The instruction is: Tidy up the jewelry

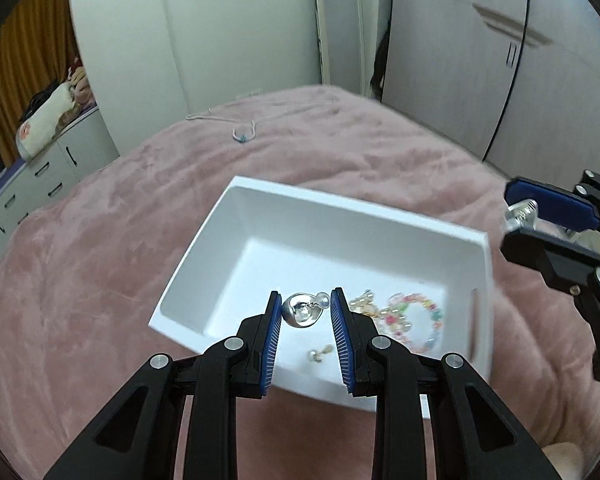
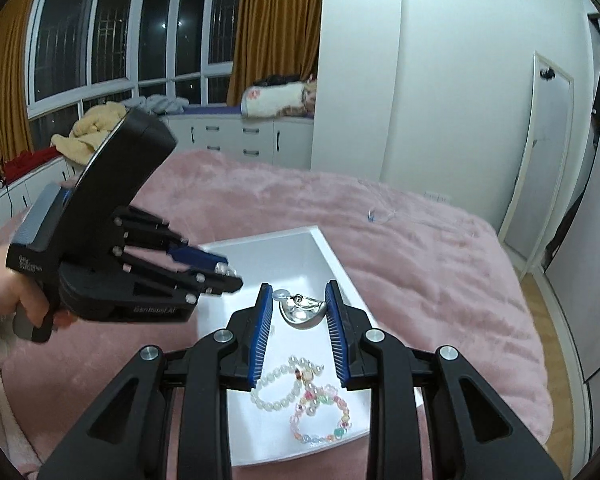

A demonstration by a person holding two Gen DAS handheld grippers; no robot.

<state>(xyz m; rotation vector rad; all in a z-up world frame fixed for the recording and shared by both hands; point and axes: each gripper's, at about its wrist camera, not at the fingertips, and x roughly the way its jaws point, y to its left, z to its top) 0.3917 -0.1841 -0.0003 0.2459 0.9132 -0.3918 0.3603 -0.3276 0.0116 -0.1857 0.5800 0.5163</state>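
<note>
Tongs [image 2: 297, 312] pinch glossy silver teardrop earring [image 2: 303, 311]

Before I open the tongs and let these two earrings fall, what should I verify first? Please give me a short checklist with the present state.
1. Left tongs clamp the first silver earring: ok.
2. Right tongs clamp the second silver earring: ok.
3. White box has bare floor to receive them: ok, its far half is free.
4. Both tongs stand apart from each other: ok.
5. Right tongs are truly above the box, not past its rim: cannot tell, the two views disagree.
6. All jewelry is collected: not ok, a necklace lies on the pink blanket.
</note>
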